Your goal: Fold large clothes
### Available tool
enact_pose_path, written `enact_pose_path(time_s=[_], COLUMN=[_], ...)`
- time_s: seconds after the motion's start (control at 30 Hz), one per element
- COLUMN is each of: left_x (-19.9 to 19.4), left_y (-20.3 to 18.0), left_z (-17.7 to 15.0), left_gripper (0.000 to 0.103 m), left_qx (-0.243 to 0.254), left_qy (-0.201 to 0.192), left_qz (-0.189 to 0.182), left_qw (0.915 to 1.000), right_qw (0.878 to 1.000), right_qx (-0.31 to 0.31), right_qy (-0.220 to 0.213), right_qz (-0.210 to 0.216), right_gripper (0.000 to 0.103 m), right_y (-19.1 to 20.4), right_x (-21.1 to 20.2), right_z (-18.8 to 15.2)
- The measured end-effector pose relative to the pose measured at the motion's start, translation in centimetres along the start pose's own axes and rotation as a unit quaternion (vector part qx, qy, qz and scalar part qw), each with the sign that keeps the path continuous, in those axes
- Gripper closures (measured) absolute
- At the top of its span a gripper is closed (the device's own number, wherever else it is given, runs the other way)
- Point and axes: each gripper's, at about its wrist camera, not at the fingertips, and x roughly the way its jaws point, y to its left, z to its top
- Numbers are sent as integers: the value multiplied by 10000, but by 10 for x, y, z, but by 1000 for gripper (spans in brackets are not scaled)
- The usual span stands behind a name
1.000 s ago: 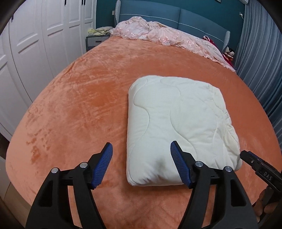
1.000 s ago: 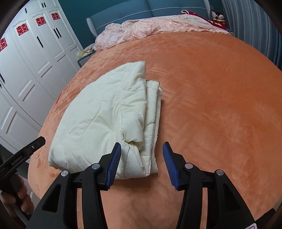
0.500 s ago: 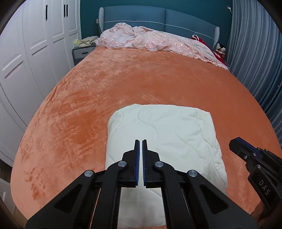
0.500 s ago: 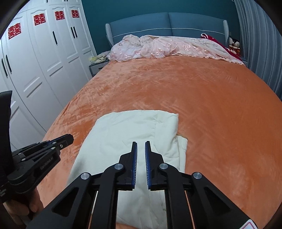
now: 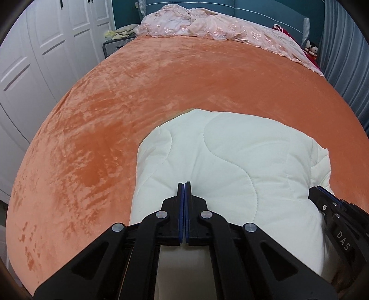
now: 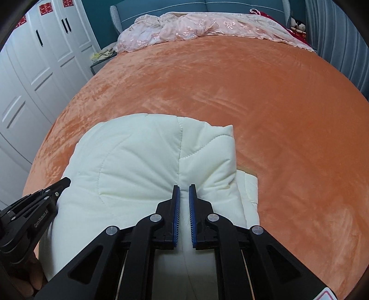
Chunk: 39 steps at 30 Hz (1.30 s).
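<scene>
A folded cream quilted garment (image 5: pixel 230 161) lies on the orange bed cover near the front edge; it also shows in the right wrist view (image 6: pixel 147 166). My left gripper (image 5: pixel 184 184) is shut with its jaws pressed together over the near edge of the garment. My right gripper (image 6: pixel 184 187) is shut on a pinch of the garment's near edge, with radiating creases around the jaws. Each gripper shows in the other view: the right gripper (image 5: pixel 322 198) at the garment's right corner, the left gripper (image 6: pixel 57 187) at its left side.
The orange bed cover (image 5: pixel 184 80) spreads wide around the garment. A crumpled pink bedspread (image 5: pixel 207 25) lies at the head by the blue headboard (image 6: pixel 184 7). White wardrobes (image 5: pixel 34 57) stand left, grey curtains (image 6: pixel 341 34) right, a nightstand (image 5: pixel 115 41) by the bed.
Both grippers went from open to shut and moved in over the garment's near edge. The near edge is now raised and bunched at the jaws.
</scene>
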Motion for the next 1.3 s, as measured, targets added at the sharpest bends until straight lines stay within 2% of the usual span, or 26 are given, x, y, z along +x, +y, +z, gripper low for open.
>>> enact_pose_path(time_s=[0.13, 0.43, 1.1, 1.2, 1.3], left_x=[18, 38, 48, 47, 31], left_y=[2, 0, -1, -2, -1], left_z=[-5, -10, -16, -15, -12], left_gripper=[103, 103, 103, 103, 103], left_qx=[-52, -188, -297, -293, -142], left_qy=[-44, -257, -565, -499, -243], left_qz=[112, 263, 348, 307, 199], left_qw=[9999, 9991, 9974, 9978, 9994], right_qw=[9997, 9993, 9972, 9969, 9977], right_qx=[-183, -48, -16, 76, 199], right_qy=[-142, -311, -699, -612, -168], right_qz=[-42, 176, 283, 480, 622], right_gripper=[97, 100, 101, 101, 96], right_y=[6, -5, -6, -12, -19], right_x=[15, 35, 42, 39, 22], right_z=[-4, -6, -13, -10, -1])
